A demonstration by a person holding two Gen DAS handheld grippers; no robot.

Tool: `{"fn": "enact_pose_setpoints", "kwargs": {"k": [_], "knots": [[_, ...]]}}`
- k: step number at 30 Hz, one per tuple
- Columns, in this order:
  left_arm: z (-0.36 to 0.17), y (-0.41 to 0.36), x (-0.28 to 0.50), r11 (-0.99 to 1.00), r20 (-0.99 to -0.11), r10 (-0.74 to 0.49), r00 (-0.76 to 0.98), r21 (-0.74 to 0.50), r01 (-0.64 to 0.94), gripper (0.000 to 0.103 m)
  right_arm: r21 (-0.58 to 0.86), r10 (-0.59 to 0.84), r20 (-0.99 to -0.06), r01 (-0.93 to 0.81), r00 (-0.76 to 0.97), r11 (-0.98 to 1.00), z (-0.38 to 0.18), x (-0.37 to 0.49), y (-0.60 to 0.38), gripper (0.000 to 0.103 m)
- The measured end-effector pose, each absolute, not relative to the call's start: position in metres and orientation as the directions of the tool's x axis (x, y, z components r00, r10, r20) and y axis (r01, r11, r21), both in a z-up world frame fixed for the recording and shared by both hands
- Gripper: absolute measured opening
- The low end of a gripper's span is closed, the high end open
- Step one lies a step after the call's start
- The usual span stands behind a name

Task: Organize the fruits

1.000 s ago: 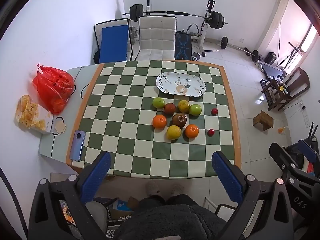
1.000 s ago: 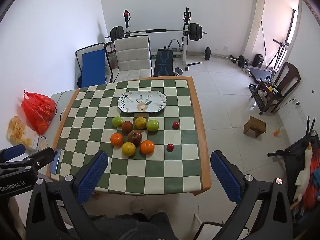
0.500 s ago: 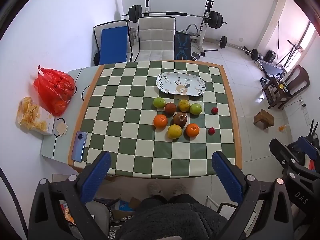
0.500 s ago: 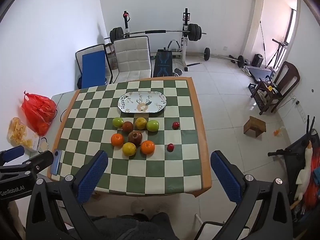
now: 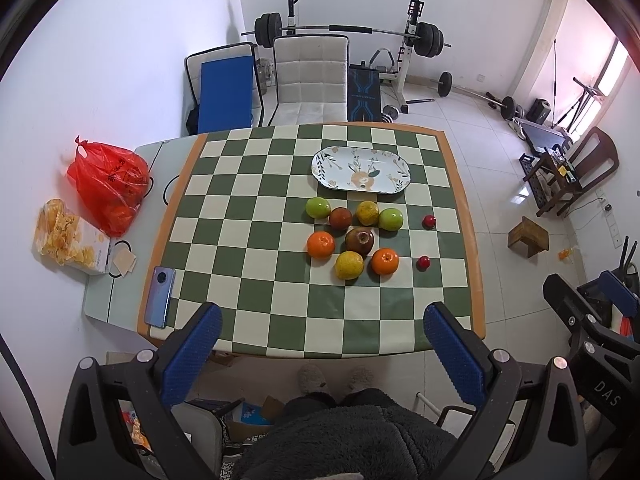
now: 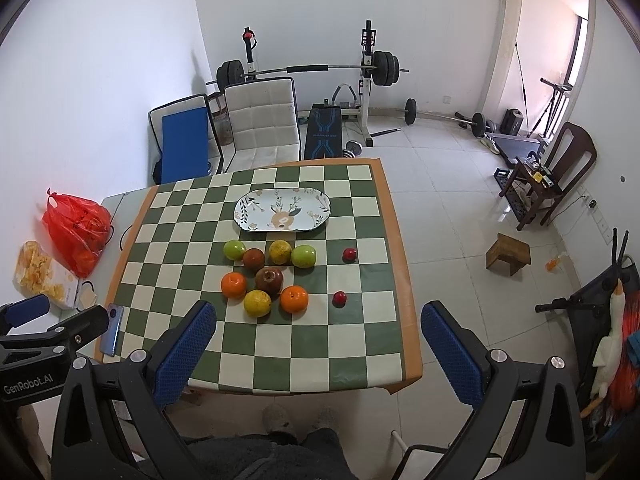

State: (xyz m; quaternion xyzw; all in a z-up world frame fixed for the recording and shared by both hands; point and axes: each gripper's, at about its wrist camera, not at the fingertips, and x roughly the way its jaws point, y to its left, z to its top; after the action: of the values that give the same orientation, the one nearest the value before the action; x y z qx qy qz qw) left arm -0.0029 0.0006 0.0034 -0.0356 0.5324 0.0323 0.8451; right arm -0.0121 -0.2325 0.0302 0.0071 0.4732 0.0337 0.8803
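Several fruits sit in a cluster mid-table on the green-and-white checkered cloth (image 5: 256, 216): two green apples (image 5: 318, 207), two oranges (image 5: 321, 244), two yellow citrus (image 5: 349, 265), a dark red apple (image 5: 359, 241) and a brownish fruit (image 5: 340, 217). Two small red fruits (image 5: 429, 221) lie apart to the right. An empty oval patterned plate (image 5: 361, 169) lies behind them; it also shows in the right wrist view (image 6: 282, 209). My left gripper (image 5: 320, 352) is open and empty, high above the near table edge. My right gripper (image 6: 318, 350) is open and empty, also high above the near edge.
A blue phone (image 5: 159, 297) lies at the table's front left corner. A red plastic bag (image 5: 108, 184) and a snack box (image 5: 72, 238) sit on the side surface at left. Chairs (image 5: 310, 76) and a weight bench (image 5: 360, 36) stand behind the table.
Both views have drifted slightly; the table sits a touch higher in the left wrist view. No fruit has moved and both grippers stay open.
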Motion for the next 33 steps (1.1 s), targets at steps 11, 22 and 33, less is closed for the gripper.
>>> {"fn": "enact_pose_setpoints", "kwargs": {"k": [11, 22, 33], "knots": [[0.0038, -0.0003, -0.0029, 0.995, -0.902, 0.019, 0.431, -0.023, -0.093, 0.103, 0.045, 0.067, -0.830, -0.052, 0.555, 0.998, 0.0285, -0.0115, -0.2335, 0.103], [0.0039, -0.0006, -0.0031, 0.995, -0.900, 0.022, 0.435, -0.021, -0.093, 0.103, 0.048, 0.070, -0.829, -0.055, 0.555, 0.997, 0.0303, -0.0100, -0.2342, 0.103], [0.0037, 0.0022, -0.0037, 0.996, -0.899, 0.024, 0.438, -0.018, -0.092, 0.103, 0.055, 0.076, -0.825, -0.053, 0.560, 0.997, 0.0341, -0.0081, -0.2350, 0.103]]}}
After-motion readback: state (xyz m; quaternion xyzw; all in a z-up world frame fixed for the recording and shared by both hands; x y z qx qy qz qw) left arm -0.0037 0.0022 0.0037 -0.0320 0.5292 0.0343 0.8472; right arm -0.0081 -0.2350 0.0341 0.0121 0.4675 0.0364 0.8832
